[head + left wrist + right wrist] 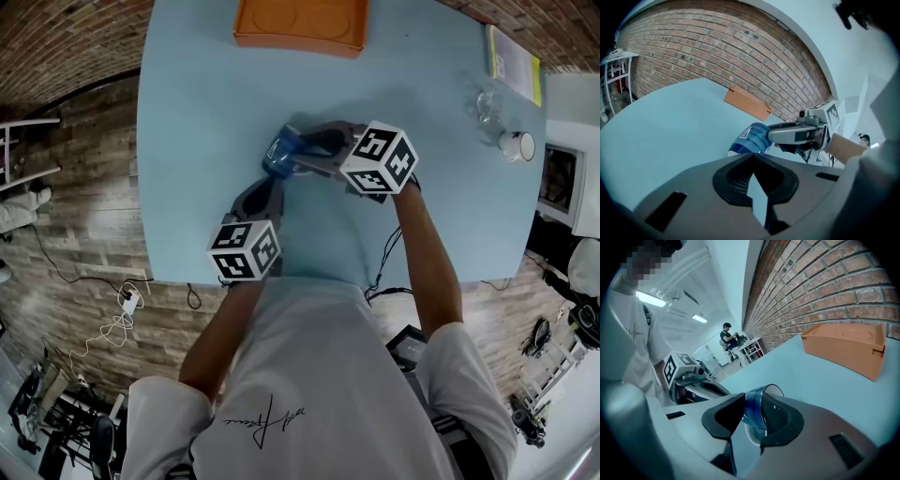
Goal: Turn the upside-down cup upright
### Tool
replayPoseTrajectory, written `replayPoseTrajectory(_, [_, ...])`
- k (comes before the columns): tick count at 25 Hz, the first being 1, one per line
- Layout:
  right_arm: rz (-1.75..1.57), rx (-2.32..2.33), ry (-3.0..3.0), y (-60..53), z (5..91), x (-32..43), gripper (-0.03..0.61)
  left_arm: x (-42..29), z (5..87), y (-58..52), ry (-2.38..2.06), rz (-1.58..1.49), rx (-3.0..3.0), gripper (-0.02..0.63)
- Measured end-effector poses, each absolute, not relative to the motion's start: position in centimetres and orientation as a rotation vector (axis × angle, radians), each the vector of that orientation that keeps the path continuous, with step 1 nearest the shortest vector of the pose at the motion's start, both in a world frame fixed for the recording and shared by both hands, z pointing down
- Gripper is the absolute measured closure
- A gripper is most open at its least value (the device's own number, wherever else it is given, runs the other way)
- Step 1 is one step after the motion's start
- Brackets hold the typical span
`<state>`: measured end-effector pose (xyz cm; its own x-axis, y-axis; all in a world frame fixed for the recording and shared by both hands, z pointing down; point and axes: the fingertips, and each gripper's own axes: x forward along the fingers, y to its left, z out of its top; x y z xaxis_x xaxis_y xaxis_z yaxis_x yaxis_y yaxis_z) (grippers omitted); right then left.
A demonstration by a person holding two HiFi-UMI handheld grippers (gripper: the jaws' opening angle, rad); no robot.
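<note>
Head view: blue cup (278,156) tilted, over mid worktop (197,103); orange tray (300,26) well beyond | Left gripper view: left tongs (753,159) closed, empty, just short of the cup | Right gripper view: right tongs (753,400) clamp the cup's wall.
</note>
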<state>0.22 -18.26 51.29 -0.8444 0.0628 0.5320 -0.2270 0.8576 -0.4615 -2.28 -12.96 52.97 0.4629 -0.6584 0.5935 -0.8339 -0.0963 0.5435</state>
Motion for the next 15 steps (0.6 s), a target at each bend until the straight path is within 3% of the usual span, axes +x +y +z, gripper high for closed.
replayPoseTrajectory(15, [0.670, 0.138, -2.480, -17.51, 50.74, 0.56, 0.482, -2.32, 53.37, -12.61, -1.270, 0.256, 1.830, 0.604])
